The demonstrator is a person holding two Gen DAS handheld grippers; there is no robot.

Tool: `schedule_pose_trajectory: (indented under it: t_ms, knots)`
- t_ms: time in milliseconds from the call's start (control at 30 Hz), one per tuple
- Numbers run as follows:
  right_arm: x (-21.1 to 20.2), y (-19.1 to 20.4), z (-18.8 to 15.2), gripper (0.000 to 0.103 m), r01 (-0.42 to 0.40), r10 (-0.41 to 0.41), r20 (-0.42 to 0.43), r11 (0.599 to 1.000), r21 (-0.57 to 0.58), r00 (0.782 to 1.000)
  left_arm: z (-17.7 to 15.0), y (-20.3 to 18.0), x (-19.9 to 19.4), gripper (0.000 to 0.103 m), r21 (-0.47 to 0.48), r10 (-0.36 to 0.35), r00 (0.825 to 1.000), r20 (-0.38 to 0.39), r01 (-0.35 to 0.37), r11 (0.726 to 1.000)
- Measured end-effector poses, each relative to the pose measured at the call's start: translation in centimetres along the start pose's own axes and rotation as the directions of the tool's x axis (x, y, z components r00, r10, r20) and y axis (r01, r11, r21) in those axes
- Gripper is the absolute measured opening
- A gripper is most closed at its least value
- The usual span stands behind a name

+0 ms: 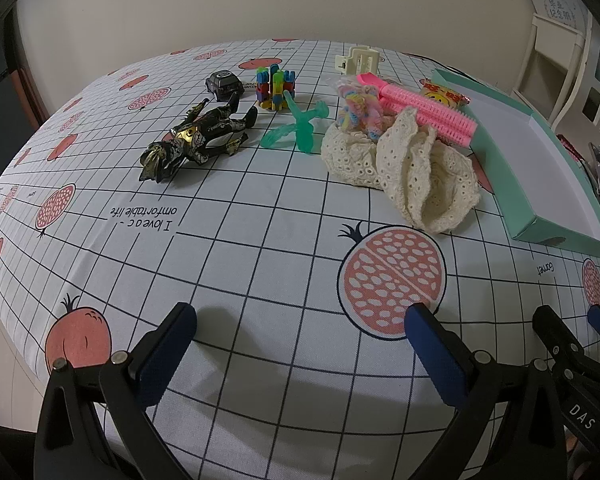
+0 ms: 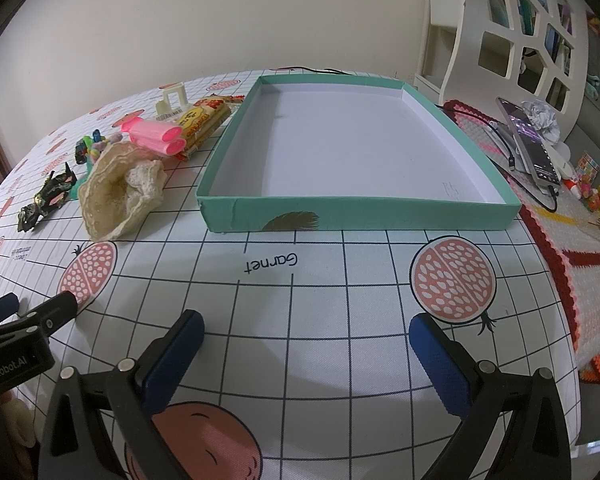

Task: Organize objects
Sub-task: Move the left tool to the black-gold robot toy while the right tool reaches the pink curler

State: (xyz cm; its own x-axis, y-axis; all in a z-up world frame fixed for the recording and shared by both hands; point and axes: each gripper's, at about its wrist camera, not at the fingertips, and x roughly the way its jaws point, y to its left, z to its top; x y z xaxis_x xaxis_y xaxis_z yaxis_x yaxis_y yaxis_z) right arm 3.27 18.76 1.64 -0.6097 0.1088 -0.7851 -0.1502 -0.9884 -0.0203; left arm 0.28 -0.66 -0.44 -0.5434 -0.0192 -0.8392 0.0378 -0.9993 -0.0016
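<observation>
An empty teal box [image 2: 360, 210] [image 1: 512, 184] with a white inside lies on the table's right half. Left of it are a cream lace cloth [image 1: 412, 168] [image 2: 118, 196], pink hair rollers [image 1: 428, 110] [image 2: 156, 138], a bag of pastel hair ties [image 1: 360, 110], a yellow snack pack [image 2: 206, 120] [image 1: 444, 94], a cream clip [image 1: 360, 60] [image 2: 174, 98], a green rubbery toy [image 1: 296, 128], a colourful block toy [image 1: 274, 86], a black car [image 1: 224, 84] and a black-gold figure [image 1: 196, 140] [image 2: 46, 200]. My left gripper [image 1: 300, 326] and right gripper [image 2: 306, 332] both hover open and empty near the front edge.
A pomegranate-print grid tablecloth [image 2: 300, 300] covers the table. Right of it lie a knitted red-pink mat [image 2: 572, 240], a phone on a cable [image 2: 528, 140] and small toys [image 2: 588, 188]. A white cut-out shelf [image 2: 512, 28] stands behind, against a plain wall.
</observation>
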Motion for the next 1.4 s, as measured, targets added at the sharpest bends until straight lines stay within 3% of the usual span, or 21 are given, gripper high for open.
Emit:
schedule_pose_trajectory:
  t_ms: [500, 667, 900, 1233, 1400]
  knots:
    - [0.1, 0.0, 0.4, 0.103, -0.006, 0.006, -0.018, 1.0, -0.005, 1.0, 0.4, 0.0, 0.2, 0.103, 0.002, -0.001, 0.999, -0.032, 0.001, 1.0]
    - [0.0, 0.7, 1.5, 0.103, 0.0, -0.002, -0.03, 0.999, -0.04, 1.0, 1.6, 1.3, 0.5, 0.103, -0.073, 0.006, 0.997, -0.072, -0.011, 0.997]
    - [-2.4, 2.7, 7.2, 0.103, -0.097, 0.098, 0.018, 0.992, -0.075, 0.995, 6.4, 3.8, -0.6, 0.103, -0.154, 0.042, 0.995, -0.089, -0.055, 0.987]
    - [-3.0, 5.9, 14.3, 0.103, -0.168, 0.168, -0.01, 0.974, -0.155, 0.986, 14.1, 6.3, -0.8, 0.103, -0.158, 0.061, 0.994, -0.094, -0.076, 0.985]
    - [-1.2, 7.4, 16.3, 0.09, -0.202, 0.197, -0.049, 0.963, -0.177, 0.979, 16.0, 7.7, 0.6, 0.099, -0.164, 0.033, 0.995, -0.099, -0.049, 0.985]
